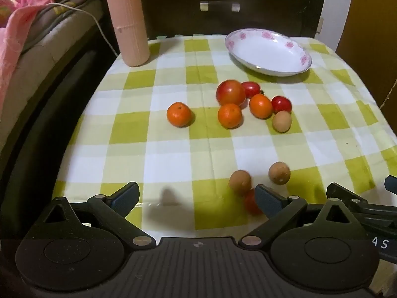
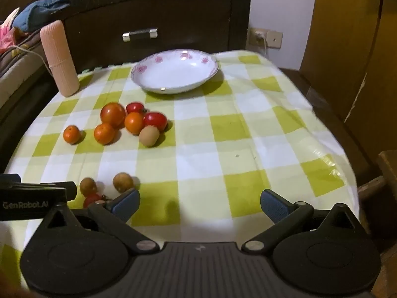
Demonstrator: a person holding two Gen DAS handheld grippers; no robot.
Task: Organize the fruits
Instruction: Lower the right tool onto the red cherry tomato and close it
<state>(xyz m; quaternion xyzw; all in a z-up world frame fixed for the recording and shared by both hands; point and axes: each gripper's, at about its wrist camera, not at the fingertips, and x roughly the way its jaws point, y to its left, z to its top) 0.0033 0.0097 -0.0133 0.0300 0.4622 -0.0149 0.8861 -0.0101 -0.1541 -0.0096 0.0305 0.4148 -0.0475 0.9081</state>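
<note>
Fruit is loose on the checked tabletop, none in the plate yet. Main cluster sits mid-left: big tomato, three small oranges, two cherry tomatoes, one brown longan-like fruit touching the group. Two more brown fruits and a red one lie just beside your left gripper.

All look light, round, prone to rolling. Tomatoes are soft and smooth-skinned, so squeeze gently across the widest part. Oranges probably tolerate a firmer pinch. Brown ones are small: centre them or they'll squirt out.

Left jaws wide apart, nothing between them. Right gripper likewise spread, empty. Pink cylinder stands far left, clear of the route to the plate.
</note>
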